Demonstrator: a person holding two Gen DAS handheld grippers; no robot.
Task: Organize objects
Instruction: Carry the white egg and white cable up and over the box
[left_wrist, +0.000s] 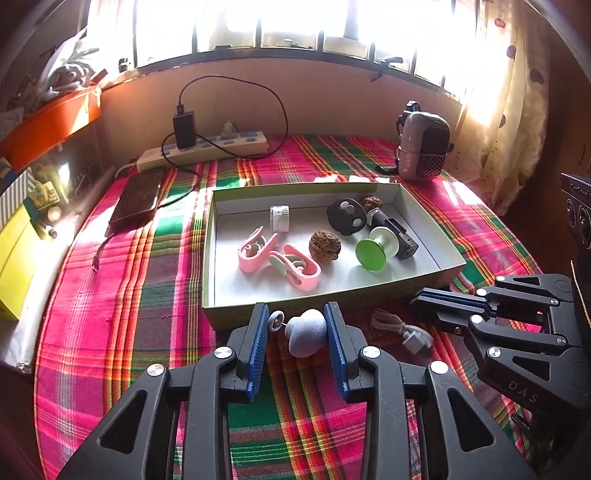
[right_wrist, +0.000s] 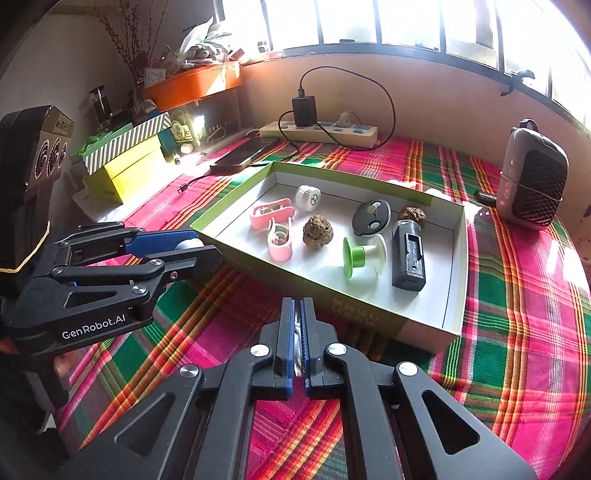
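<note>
Before box (left_wrist: 218, 258): left hand-held gripper (left_wrist: 297, 332) clamps grey mushroom-shaped object (left_wrist: 306, 332).

A box (left_wrist: 218, 258) is sitting on the counter (left_wrist: 110, 295) — two clips (left_wrist: 258, 251), two walnuts (left_wrist: 324, 246) and a spool (left_wrist: 375, 249) lying inside — with a power strip (left_wrist: 207, 149) lying at eleven o'clock and a speaker (left_wrist: 424, 147) standing at one.

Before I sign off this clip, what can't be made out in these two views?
- Right gripper: something pale glints between its shut pads; right wrist view, the pads hide what it is.
- Grey-blue mushroom-shaped thing in the left gripper: in the right wrist view the fingers cover nearly all of it.
- Window: both views, glare washes out whatever is outside.
- Print on the box front wall: too small.
</note>
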